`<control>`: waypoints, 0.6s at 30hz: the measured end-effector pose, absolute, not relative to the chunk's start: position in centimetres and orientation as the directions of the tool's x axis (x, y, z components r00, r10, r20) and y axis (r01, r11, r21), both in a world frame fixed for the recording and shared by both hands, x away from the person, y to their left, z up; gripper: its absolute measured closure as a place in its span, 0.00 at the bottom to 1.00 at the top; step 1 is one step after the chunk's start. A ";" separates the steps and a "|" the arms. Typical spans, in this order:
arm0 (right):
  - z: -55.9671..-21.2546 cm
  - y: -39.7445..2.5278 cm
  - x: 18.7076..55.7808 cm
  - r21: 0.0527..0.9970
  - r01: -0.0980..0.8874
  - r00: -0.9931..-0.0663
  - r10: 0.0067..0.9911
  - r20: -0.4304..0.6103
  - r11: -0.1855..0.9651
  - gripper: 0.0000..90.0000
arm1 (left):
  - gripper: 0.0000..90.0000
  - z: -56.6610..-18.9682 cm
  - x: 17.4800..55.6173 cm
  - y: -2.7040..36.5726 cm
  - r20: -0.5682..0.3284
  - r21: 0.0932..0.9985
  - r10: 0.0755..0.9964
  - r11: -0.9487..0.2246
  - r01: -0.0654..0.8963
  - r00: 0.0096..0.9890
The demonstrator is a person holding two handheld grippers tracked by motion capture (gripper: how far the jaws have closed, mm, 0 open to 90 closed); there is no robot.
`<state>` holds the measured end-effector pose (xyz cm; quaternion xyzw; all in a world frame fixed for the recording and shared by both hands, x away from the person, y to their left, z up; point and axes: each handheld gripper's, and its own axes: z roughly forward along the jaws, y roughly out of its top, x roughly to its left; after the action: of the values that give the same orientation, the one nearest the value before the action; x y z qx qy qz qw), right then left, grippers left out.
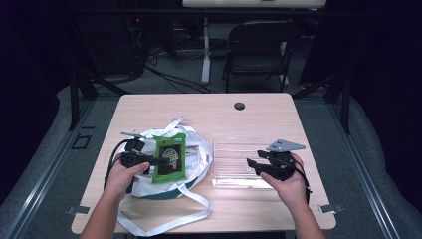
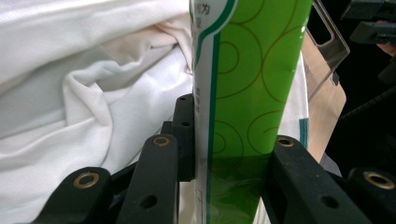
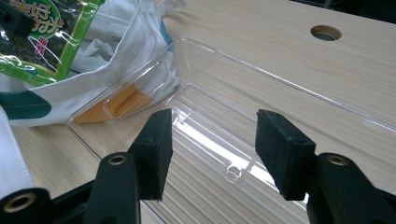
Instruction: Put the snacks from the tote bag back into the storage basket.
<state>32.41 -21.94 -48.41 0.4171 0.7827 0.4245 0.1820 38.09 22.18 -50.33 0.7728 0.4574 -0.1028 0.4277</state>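
Observation:
A green snack packet [image 1: 169,158] with swirl print stands above a white cloth bag [image 1: 149,185] at the table's left. My left gripper [image 1: 155,161] is shut on the packet's left edge; in the left gripper view the packet [image 2: 243,93] is pinched between both jaws, with white cloth [image 2: 84,93] behind it. A clear plastic tray [image 1: 234,149] lies right of the bag. My right gripper [image 1: 253,165] hangs open over the tray's near right part, its jaws apart above the tray floor [image 3: 224,154]. The packet [image 3: 42,37] and bag [image 3: 116,60] show at the upper left of the right gripper view.
The bag's long white straps [image 1: 164,225] trail toward the table's front edge. A round cable hole [image 1: 239,106] sits at the far middle of the wooden table [image 1: 259,209]. A black folding chair [image 1: 259,50] stands beyond the table.

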 end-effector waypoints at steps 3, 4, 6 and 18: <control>-48.4 -22.0 32.4 0.815 0.498 -0.588 0.807 0.065 0.297 0.51 | 0.82 -50.0 37.9 22.5 -0.533 0.603 0.623 -0.195 0.774 0.572; -48.4 -22.0 32.4 0.815 0.498 -0.588 0.807 0.065 0.297 0.51 | 0.82 -50.0 37.9 22.5 -0.533 0.603 0.623 -0.195 0.774 0.572; -48.4 -22.0 32.4 0.816 0.497 -0.587 0.807 0.064 0.297 0.51 | 0.82 -49.8 37.8 22.6 -0.523 0.624 0.623 -0.185 0.759 0.582; -48.4 -22.0 32.4 0.820 0.490 -0.588 0.807 0.061 0.295 0.51 | 0.82 -48.6 37.3 23.1 -0.458 0.719 0.631 -0.150 0.679 0.626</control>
<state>32.38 -21.97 -48.40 0.4143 0.7829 0.4253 0.1859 37.33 23.11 -48.60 0.7581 0.4320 -0.0243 0.4880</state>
